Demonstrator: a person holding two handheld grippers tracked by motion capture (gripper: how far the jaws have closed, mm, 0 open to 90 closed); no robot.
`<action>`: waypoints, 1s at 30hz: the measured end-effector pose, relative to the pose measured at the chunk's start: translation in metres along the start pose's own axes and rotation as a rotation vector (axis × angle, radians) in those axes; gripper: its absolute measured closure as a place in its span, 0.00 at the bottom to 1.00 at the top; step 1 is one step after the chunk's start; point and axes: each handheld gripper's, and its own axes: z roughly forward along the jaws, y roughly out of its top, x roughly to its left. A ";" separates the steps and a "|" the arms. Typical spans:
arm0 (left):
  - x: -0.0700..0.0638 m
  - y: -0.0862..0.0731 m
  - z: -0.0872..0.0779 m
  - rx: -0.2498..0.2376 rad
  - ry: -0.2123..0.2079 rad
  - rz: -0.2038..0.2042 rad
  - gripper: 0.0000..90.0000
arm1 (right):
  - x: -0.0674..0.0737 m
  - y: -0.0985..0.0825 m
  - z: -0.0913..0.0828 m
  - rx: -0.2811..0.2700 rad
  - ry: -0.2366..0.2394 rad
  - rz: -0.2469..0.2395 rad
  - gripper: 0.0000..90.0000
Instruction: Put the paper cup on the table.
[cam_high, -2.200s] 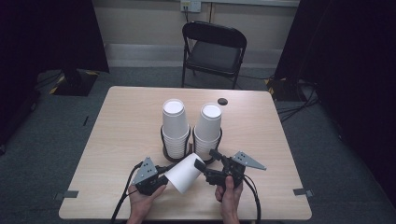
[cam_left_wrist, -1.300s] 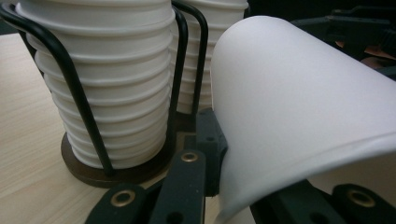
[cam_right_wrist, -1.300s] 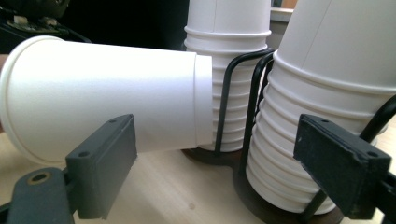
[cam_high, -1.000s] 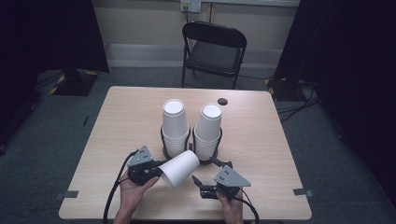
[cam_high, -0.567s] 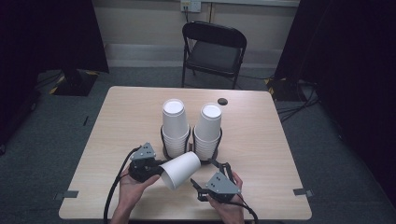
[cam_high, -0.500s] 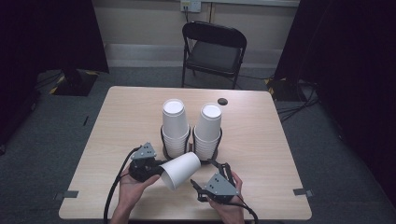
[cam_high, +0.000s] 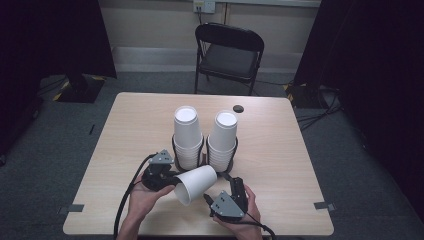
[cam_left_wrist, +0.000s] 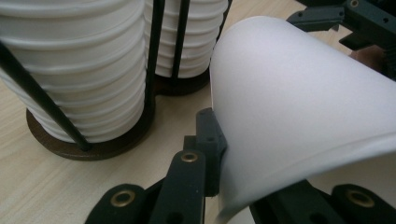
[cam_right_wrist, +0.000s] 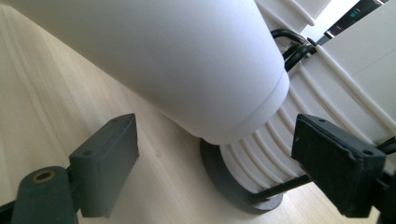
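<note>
On the pale wooden worktop (cam_high: 130, 130) two stacks of white paper cups stand side by side near the centre, each in a dark wire holder with a round base: the left stack (cam_high: 187, 135) and the right stack (cam_high: 222, 140), close together, their holders just beside each other.

At 6 o'clock from the stacks, a single white cup (cam_high: 196, 184) lies tilted on its side in the air, its open rim toward 7 o'clock and its closed base toward 1 o'clock, near the foot of the stacks. The left tool (cam_high: 161, 176) grips it at the rim: in the left gripper view one jaw sits inside the cup wall and the other presses outside, closed tight on the paper (cam_left_wrist: 299, 116). The left hand (cam_high: 145, 197) holds that tool from below.

The right tool (cam_high: 231, 195) sits at 4 o'clock from the cup, held in the right hand (cam_high: 245, 212), apart from the cup. In the right gripper view its two jaws stand wide apart with nothing between them; the cup's base (cam_right_wrist: 187, 65) hangs above them, and the ribbed right stack (cam_right_wrist: 299, 140) shows beyond.

A dark folding chair (cam_high: 227, 52) stands past the far edge at 12 o'clock, and a small dark round object (cam_high: 238, 108) lies on the worktop near that edge.
</note>
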 end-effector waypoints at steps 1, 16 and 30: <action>-0.001 0.001 0.001 0.007 -0.001 -0.005 0.96 | 0.001 0.000 0.000 0.005 -0.004 -0.003 0.16; -0.004 0.015 0.013 0.135 -0.044 0.004 0.95 | 0.012 0.007 0.008 0.036 -0.038 -0.141 0.15; -0.008 0.020 0.022 0.206 -0.078 0.024 0.95 | 0.021 0.013 0.014 0.008 -0.007 -0.233 0.15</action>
